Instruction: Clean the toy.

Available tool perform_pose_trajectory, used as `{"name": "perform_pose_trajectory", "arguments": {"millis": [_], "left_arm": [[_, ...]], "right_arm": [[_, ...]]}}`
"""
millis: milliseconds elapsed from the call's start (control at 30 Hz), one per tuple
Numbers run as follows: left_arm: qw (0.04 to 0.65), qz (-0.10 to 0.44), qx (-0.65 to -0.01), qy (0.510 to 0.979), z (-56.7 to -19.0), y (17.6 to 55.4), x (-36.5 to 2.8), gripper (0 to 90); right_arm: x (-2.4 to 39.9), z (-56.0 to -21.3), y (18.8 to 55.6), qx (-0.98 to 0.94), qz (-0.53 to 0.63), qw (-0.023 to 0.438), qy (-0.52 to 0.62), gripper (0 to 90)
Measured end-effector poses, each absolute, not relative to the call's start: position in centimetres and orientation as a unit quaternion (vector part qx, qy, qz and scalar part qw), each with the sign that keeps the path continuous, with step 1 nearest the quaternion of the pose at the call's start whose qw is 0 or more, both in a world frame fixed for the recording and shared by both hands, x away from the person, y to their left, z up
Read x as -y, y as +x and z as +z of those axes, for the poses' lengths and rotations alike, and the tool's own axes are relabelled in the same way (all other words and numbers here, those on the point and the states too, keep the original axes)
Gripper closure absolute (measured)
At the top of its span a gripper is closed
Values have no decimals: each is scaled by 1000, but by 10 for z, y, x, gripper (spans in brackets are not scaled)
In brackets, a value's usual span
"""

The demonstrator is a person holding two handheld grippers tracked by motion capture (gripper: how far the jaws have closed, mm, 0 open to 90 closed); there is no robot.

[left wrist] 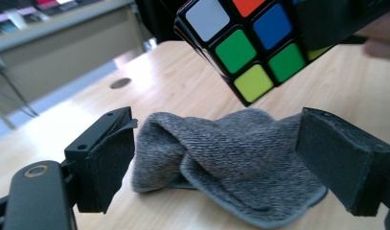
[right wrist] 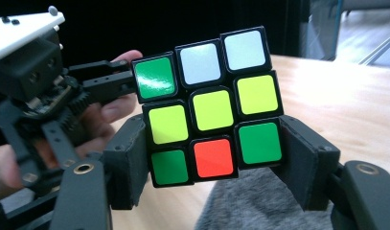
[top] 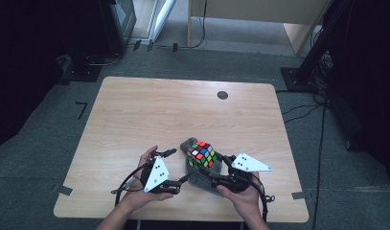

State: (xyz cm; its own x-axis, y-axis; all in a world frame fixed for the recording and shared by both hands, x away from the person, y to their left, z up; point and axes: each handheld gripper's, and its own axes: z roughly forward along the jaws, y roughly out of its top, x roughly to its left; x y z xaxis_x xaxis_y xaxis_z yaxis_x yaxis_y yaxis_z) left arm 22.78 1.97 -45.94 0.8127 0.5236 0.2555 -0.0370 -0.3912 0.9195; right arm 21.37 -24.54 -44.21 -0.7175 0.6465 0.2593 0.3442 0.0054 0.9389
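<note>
A scrambled Rubik's cube [top: 202,153] hangs just above the near middle of the wooden table [top: 183,110]. My right gripper [top: 212,167] is shut on it; in the right gripper view both pads press the sides of the bottom layer of the cube [right wrist: 207,110]. Under the cube lies a crumpled grey cloth [top: 196,182]. My left gripper [top: 180,165] comes in from the left at table height. Its jaws stand open on either side of the cloth [left wrist: 221,153], which rests on the table, and the cube [left wrist: 250,43] hovers above them.
A small dark round hole [top: 222,95] sits near the table's far edge. Carpet surrounds the table, with cables [top: 303,112] at the right, dark stands at the back corners and a wooden desk [top: 259,19] behind.
</note>
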Motion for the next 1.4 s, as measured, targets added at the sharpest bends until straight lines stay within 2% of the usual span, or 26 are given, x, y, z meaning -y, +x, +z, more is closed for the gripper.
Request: {"name": "perform_pose_trajectory", "arguments": {"millis": [167, 367, 467, 533, 667, 833, 1067, 1133, 1233, 1400], "left_arm": [[522, 315, -129, 782, -462, 221, -16, 140], [513, 337, -94, 783, -467, 215, -8, 154], [511, 348, -80, 782, -469, 211, -6, 208], [507, 362, -69, 779, -470, 208, -5, 283], [507, 354, -74, 783, -471, 210, -5, 322], [518, 328, -90, 785, -471, 215, -8, 333], [519, 325, -153, 775, -468, 230, -24, 336], [524, 305, -183, 774, -468, 238, -32, 336], [530, 283, -212, 771, -465, 246, -40, 336], [528, 261, -225, 776, -465, 249, -43, 335]], "right_arm": [[239, -442, 212, -704, 609, 81, 356, 340], [232, -444, 212, -710, 602, 54, 360, 340], [229, -446, 213, -714, 598, 36, 362, 339], [229, -448, 215, -709, 597, 20, 375, 337], [237, -453, 225, -681, 610, -42, 402, 335], [241, -457, 228, -673, 621, -46, 399, 336], [250, -450, 226, -640, 656, -22, 400, 346], [256, -450, 226, -640, 658, 14, 397, 347], [258, -456, 228, -680, 617, 95, 385, 383], [240, -476, 232, -754, 526, 181, 349, 403]]}}
